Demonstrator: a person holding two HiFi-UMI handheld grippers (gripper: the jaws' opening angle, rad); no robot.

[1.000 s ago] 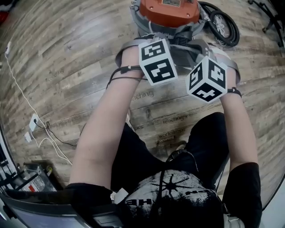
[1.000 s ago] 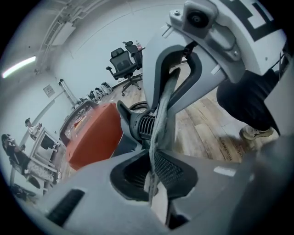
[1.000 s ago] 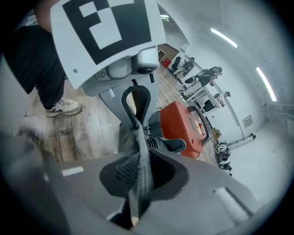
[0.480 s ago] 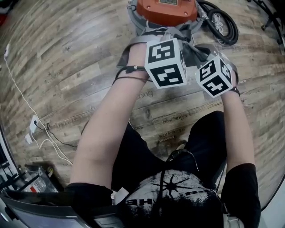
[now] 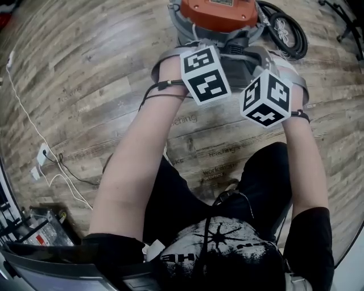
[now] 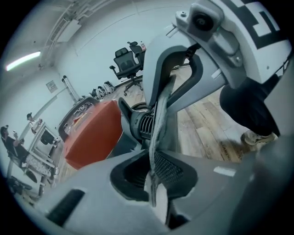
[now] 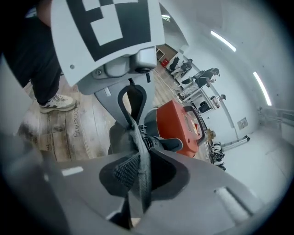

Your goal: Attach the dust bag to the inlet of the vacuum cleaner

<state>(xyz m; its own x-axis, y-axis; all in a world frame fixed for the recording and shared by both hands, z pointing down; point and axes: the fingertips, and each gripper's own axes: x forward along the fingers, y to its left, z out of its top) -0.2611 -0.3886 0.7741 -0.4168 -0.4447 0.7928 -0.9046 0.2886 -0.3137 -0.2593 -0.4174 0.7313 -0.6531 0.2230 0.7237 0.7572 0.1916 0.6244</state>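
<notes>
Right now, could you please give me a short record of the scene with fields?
Left hand-held gripper: shut on the dust bag; jaws have just been closing
Right hand-held gripper: shut on the dust bag too
Vacuum cleaner: orange-topped, on wooden floor, just beyond both grippers
Hose: black, lying beside the vacuum cleaner
Bag attached: cannot tell

"Where's the bag?"
"The grey fabric dust bag (image 5: 259, 58) is spread wide just in front of the round vacuum cleaner with orange top and grey base (image 5: 216, 16), which stands upright."
"On the inlet yet?"
"Its taut edge crosses the black ribbed inlet (image 6: 143, 126). Whether it's seated, I can't tell."
</notes>
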